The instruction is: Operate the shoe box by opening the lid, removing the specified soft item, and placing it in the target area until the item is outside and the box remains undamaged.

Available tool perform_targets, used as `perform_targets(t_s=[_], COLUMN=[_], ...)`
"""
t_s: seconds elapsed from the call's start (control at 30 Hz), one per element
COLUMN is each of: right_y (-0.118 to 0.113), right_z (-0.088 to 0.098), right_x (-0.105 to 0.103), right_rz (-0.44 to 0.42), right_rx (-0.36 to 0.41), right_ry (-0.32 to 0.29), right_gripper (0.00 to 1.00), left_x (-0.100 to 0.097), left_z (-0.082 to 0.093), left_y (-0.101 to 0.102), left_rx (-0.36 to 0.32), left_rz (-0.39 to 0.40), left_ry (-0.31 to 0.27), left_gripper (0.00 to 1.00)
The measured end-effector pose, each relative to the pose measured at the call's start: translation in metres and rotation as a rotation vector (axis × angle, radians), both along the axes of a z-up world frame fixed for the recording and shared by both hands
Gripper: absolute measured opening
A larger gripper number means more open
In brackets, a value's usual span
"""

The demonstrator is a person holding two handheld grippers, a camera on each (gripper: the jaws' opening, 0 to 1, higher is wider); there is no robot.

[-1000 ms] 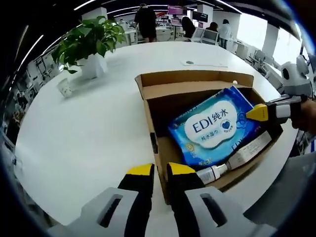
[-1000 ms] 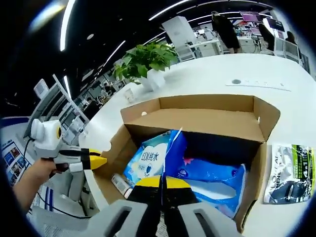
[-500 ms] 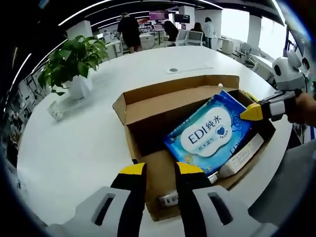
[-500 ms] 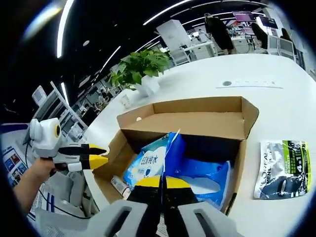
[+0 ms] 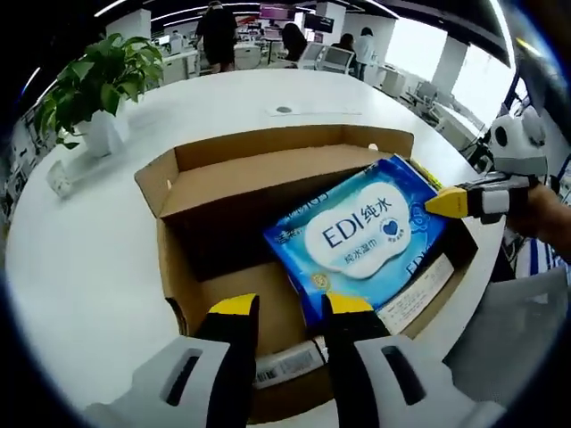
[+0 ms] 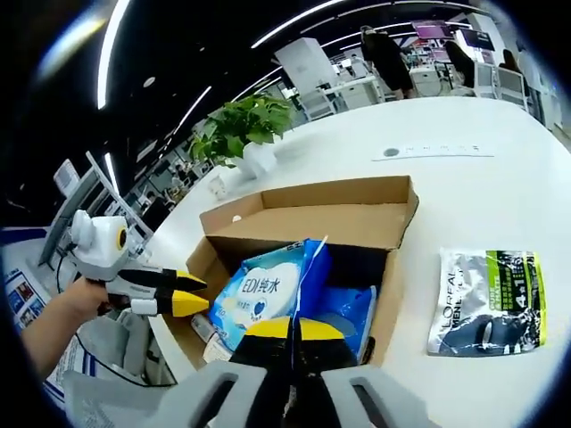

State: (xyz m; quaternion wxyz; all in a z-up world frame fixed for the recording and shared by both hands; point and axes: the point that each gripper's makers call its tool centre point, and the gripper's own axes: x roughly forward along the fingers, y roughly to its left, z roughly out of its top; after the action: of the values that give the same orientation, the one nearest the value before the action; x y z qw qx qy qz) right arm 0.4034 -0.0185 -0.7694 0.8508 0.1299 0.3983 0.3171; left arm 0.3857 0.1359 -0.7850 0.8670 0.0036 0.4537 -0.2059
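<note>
While R gripper (image 6: 293, 326) pinches wipes pack (image 5: 361, 234), L gripper (image 5: 282, 308) open, sachet (image 6: 489, 300) beside box (image 6: 308, 218).

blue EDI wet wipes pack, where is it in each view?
Left gripper view: the blue plastic EDI wet wipes pack sits right of centre, tilted inside the open brown cardboard box.
Right gripper view: the pack is lower centre, just above the right hand-held gripper.
Shared landmark: the potted green plant behind the box.

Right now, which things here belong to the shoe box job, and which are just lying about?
Part of the job:
- shoe box, lid open
- blue wipes pack, pinched by the right gripper
- left gripper, over the box's near edge

Lying about:
- potted plant
- silver sachet on the table
- tube in the box
</note>
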Motion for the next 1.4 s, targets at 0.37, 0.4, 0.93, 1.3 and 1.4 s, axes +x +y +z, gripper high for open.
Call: perform_targets(t_s=[0.37,0.4,0.93,1.3,1.4], right_y=[-0.010,-0.010,-0.008,-0.009,-0.011], right_z=[-0.003,-0.003,-0.001,0.001,0.003], right_x=[-0.001,-0.001,-0.002,-0.009,-0.011], right_rz=[-0.009,-0.012,-0.033,-0.035,-0.035], right_rx=[-0.008,-0.005,0.016,0.035,0.039], right_ry=[0.005,0.005,0.006,0.011,0.011], right_gripper=[0.00,0.00,0.00,0.00,0.00], left_x=[-0.002,-0.003,-0.002,-0.001,-0.003], left_z=[-0.015,-0.015,-0.013,0.004,0.008], left_y=[-0.023,-0.026,-0.033,-0.029,-0.030], left_rx=[-0.144,-0.159,-0.128,-0.129,-0.124], left_rz=[0.023,0.025,0.023,0.028,0.018], left_ry=[0.098,0.103,0.077,0.038,0.032], left_gripper=[0.26,0.24,0.00,0.00,0.00])
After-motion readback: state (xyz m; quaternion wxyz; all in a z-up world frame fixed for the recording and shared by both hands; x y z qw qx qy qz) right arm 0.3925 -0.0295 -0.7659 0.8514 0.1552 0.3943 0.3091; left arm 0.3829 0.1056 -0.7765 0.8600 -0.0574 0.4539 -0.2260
